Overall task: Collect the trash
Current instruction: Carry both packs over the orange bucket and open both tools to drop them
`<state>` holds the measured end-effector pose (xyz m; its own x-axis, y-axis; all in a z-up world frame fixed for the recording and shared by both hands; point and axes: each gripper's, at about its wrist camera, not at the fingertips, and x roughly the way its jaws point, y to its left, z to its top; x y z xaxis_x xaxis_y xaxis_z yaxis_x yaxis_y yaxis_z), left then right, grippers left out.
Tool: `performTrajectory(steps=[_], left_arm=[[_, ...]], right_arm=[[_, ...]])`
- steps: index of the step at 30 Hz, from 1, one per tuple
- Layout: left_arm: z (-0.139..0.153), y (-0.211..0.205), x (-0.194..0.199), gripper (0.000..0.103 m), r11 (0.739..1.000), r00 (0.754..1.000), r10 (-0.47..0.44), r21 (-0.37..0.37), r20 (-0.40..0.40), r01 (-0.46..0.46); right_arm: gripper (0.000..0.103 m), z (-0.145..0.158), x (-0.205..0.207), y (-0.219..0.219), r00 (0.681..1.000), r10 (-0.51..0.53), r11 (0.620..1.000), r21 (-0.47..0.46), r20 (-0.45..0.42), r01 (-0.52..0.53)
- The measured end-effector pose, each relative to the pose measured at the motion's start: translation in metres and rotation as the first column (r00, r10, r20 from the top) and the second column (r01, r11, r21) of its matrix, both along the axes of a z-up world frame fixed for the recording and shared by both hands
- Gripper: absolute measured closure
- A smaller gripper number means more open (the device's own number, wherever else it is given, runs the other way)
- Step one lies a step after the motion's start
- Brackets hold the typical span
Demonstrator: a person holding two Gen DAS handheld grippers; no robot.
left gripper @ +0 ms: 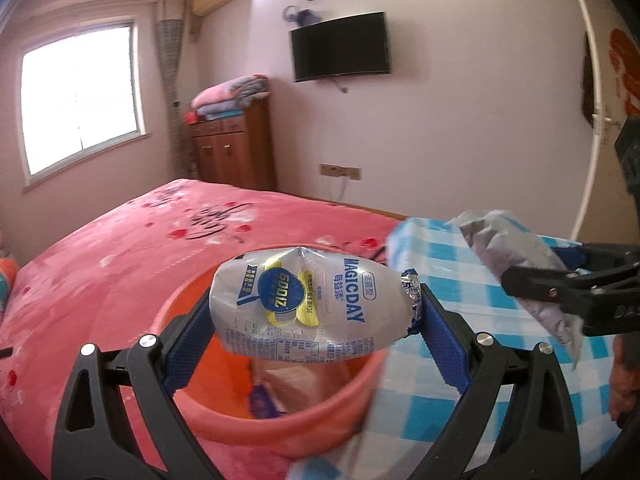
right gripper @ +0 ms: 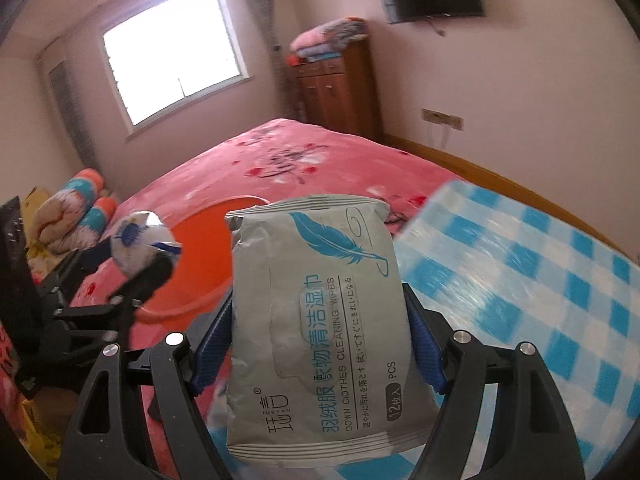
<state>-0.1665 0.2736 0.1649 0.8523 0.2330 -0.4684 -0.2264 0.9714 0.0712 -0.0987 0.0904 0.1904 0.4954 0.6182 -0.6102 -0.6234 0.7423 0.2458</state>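
While clamped crosswise, the bottle (left gripper: 316,304) spans the left hand-held gripper (left gripper: 316,320).

Grey wipes pack (right gripper: 316,320) between jaws

A home bedroom: pink bed (left gripper: 140,248), wooden cabinet (left gripper: 232,148), wall television (left gripper: 340,46).

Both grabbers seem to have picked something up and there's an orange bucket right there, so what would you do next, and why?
Probably open the left gripper to drop the squashed bottle, since in its own view the bottle hangs over the orange bucket, which already holds some rubbish. The right gripper is clamped on the wipes pack and looks short of the bucket, so it would likely follow after.
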Motion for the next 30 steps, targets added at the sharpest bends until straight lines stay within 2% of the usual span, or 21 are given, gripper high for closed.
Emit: performTrajectory(steps=[7,18,22,25,30], left_arm=[[-0.011,0.048,0.012,0.009,0.994,0.993,0.111,-0.017,-0.048,-0.112],[-0.033,0.073,0.017,0.009,0.988,0.984,0.148,-0.035,-0.097,-0.152],[-0.04,0.076,0.021,0.009,0.986,0.981,0.152,-0.055,-0.122,-0.159],[-0.044,0.08,0.024,0.008,0.984,0.979,0.153,-0.066,-0.136,-0.163],[-0.047,0.077,0.029,0.008,0.984,0.976,0.157,-0.056,-0.153,-0.167]], right_arm=[[0.026,0.01,0.007,0.063,0.994,0.108,0.994,-0.001,0.015,-0.108],[0.026,-0.001,0.026,0.13,0.982,0.185,0.983,-0.011,-0.029,-0.186],[0.022,-0.008,0.031,0.139,0.983,0.178,0.984,-0.017,-0.046,-0.179],[0.013,-0.007,0.037,0.135,0.987,0.154,0.988,0.01,-0.047,-0.154],[0.013,-0.004,0.037,0.121,0.993,0.118,0.993,0.015,-0.021,-0.118]])
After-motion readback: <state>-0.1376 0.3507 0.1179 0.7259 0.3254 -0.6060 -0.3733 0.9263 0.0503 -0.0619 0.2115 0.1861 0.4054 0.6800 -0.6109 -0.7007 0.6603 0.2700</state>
